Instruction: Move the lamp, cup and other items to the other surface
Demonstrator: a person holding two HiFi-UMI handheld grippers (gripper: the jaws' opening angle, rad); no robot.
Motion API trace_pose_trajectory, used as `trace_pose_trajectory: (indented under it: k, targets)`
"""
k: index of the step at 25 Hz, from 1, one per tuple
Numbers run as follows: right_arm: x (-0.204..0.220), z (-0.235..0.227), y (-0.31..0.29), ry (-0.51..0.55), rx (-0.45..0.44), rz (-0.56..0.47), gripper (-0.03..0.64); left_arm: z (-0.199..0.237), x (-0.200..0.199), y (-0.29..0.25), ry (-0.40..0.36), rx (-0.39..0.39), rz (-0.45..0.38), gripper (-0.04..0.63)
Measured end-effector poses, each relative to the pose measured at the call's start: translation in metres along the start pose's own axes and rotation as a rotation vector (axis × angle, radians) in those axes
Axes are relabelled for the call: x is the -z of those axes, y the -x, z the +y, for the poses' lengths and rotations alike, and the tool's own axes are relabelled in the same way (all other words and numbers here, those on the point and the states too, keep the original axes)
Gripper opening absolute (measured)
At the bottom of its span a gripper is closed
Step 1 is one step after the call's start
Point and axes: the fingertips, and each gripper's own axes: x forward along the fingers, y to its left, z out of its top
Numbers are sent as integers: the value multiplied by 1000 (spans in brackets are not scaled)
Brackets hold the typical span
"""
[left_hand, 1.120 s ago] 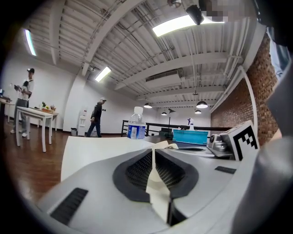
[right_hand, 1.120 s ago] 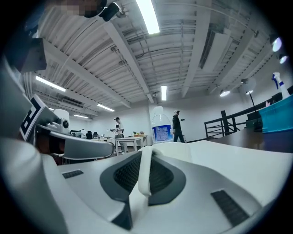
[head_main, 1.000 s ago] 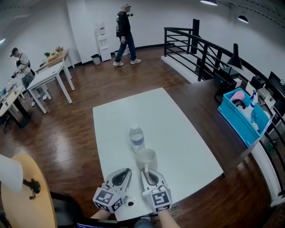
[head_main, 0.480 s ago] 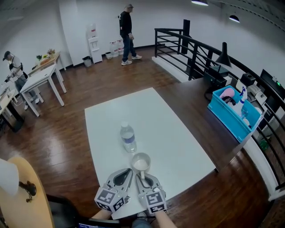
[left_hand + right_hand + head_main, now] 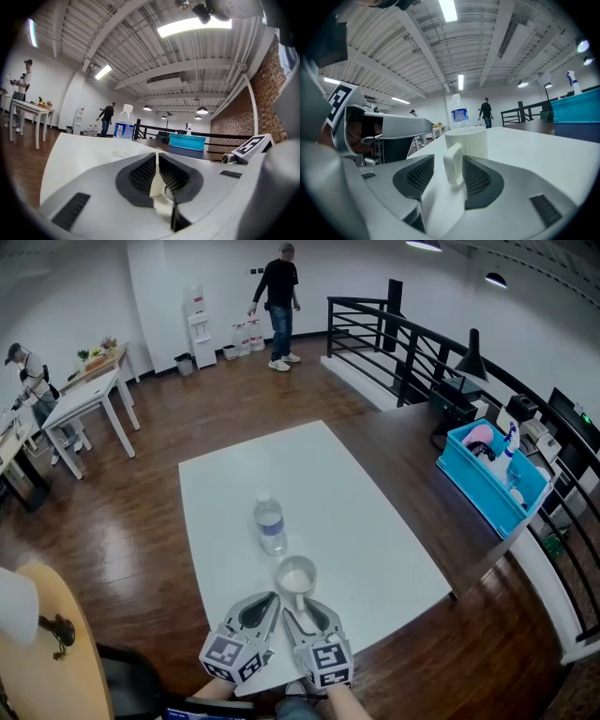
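Observation:
A white ribbed cup [image 5: 296, 575] stands upright on the white table [image 5: 375, 521], near its front edge. My right gripper [image 5: 302, 610] is right behind it. In the right gripper view the cup [image 5: 466, 143] has its handle between the jaws of the right gripper [image 5: 452, 166]. These have just been opening, the pads stand clear of the handle, and the gripper is open. My left gripper [image 5: 265, 601] rests beside it on the left, shut and empty [image 5: 157, 157]. A water bottle [image 5: 270, 524] stands just beyond the cup. A white-shaded lamp [image 5: 17, 607] sits on the round wooden table [image 5: 75, 662] at the lower left.
A blue bin [image 5: 492, 479] with a spray bottle sits on a dark desk at the right, beside a black railing [image 5: 412, 343]. White desks [image 5: 84, 399] stand at the far left with a person [image 5: 23, 371] there. Another person [image 5: 281, 282] stands by the back wall.
The right gripper's jaws have opened around the cup's handle, and the cup now stands on the table. The person at the back has walked to the right.

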Motion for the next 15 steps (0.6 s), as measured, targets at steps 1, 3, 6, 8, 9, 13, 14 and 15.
trace_pose_trajectory:
  k: [1,3,6,8,9,13,14,15]
  targets:
    - [-1,-1,2,3,6,-2,198,-1,1,0,-2,-1,2,32]
    - [-5,-2,9,10,23,-10,198,-2,1,3,-18,-5,12,32]
    - [-20,-2,18,32,43,-43,196,-4,-2,5,-34,-2,9,14]
    - [-35,0,22,37,51,-55,167,-5,-6,6,-31,5,-3,14]
    - [-42,1,23,42,51,-64,167,-5,-9,8,-29,8,-9,14]
    - [-77,12,25,83,35,-114,126,-2,-22,16,-22,13,-25,14]
    - [-88,18,24,93,25,-122,78,0,-27,18,-23,12,-27,14]
    - [-98,26,23,106,11,-129,52,2,-32,21,-26,8,-29,14]
